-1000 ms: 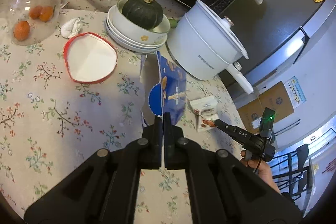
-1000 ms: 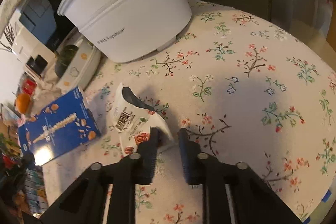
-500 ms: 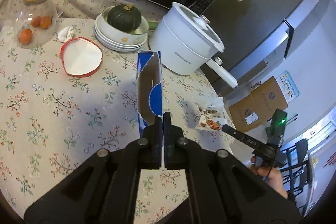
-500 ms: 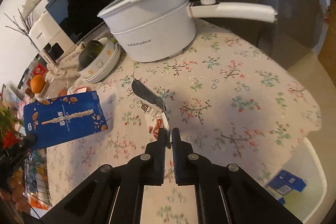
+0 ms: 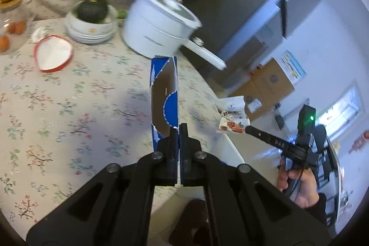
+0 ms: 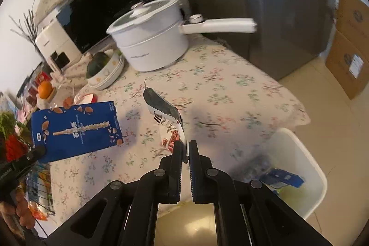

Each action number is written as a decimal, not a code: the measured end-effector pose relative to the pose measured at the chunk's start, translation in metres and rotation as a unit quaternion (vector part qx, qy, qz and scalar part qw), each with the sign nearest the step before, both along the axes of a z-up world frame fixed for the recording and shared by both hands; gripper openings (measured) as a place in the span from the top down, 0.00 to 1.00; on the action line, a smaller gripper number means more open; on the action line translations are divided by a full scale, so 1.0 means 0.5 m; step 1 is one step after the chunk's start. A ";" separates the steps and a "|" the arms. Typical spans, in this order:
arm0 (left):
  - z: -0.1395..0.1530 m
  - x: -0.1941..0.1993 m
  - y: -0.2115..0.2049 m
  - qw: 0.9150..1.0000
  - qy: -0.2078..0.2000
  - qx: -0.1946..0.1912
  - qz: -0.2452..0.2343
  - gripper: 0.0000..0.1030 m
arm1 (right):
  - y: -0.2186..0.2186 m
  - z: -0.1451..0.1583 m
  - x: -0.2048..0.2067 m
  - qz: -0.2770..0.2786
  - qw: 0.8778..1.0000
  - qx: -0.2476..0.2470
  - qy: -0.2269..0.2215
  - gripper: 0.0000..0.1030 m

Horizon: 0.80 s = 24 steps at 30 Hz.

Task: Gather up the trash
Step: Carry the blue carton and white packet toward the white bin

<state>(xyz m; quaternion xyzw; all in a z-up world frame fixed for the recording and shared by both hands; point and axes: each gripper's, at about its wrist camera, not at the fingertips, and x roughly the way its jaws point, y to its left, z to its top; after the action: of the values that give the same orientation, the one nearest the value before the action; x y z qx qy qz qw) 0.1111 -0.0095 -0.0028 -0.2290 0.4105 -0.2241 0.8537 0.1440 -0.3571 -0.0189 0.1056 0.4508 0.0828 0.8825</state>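
Both pieces now lifted clear of table: left gripper (image 5: 177, 130) pinching blue carton (image 5: 165, 98), right gripper (image 6: 185, 149) pinching snack wrapper (image 6: 165, 118); white bin (image 6: 306, 153) next

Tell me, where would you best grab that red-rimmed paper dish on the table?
Take the paper dish by its raised red rim, coming from above on the near side, one tong inside and one outside. It lies flat and open, so only the rim gives an edge to pinch.
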 end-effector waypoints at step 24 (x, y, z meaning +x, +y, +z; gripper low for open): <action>-0.076 -0.064 -0.354 0.978 0.028 0.010 -0.208 0.99 | -0.291 -0.056 -0.143 -0.121 0.991 -0.025 0.051 0.93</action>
<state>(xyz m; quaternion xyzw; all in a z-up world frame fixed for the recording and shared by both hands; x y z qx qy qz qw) 0.0792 -0.1863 -0.0409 -0.1360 0.4752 -0.3865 0.7787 0.0724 -0.5026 -0.0469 0.1419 0.4810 -0.0415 0.8642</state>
